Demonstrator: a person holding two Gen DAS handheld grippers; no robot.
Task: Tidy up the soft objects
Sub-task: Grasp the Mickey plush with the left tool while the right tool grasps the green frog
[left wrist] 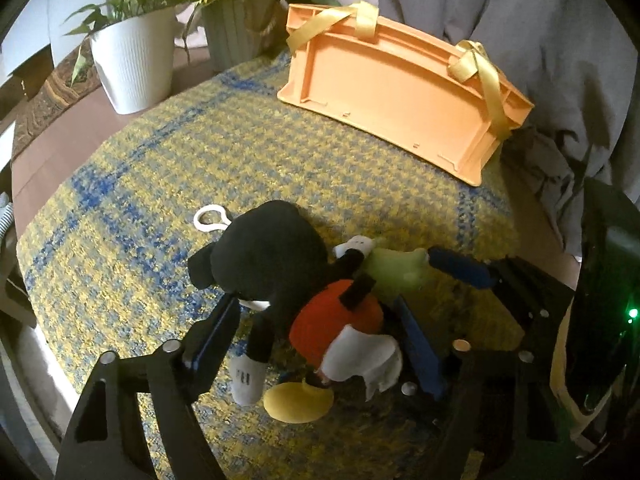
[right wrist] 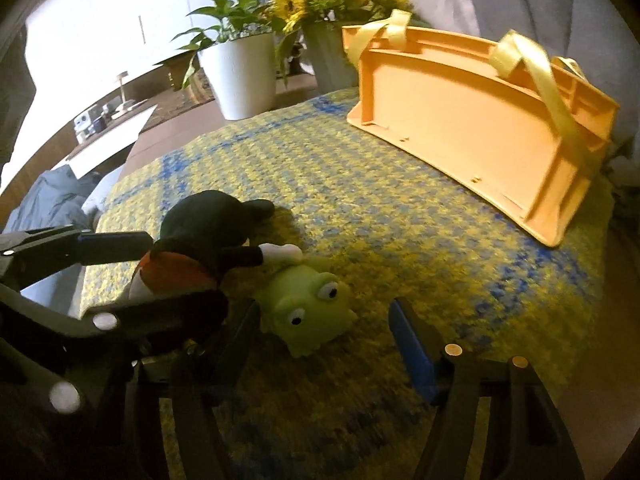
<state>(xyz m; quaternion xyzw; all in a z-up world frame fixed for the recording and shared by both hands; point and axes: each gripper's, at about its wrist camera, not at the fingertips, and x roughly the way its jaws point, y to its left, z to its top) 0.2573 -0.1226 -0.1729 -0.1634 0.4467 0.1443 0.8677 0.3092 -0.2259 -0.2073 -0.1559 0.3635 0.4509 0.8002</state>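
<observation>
Behind both spread grippers (left [left wrist: 316, 320], right [right wrist: 324, 328]), orange basket [left wrist: 384, 92] lies tipped over on checked cloth [left wrist: 160, 160].

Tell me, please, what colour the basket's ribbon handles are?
Yellow ribbon handles, clearest in the left wrist view.

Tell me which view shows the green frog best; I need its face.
The right wrist view: the frog lies unobstructed between the gripper's fingers, both eyes showing. The left wrist view shows only its back, partly covered by the mouse plush.
</observation>
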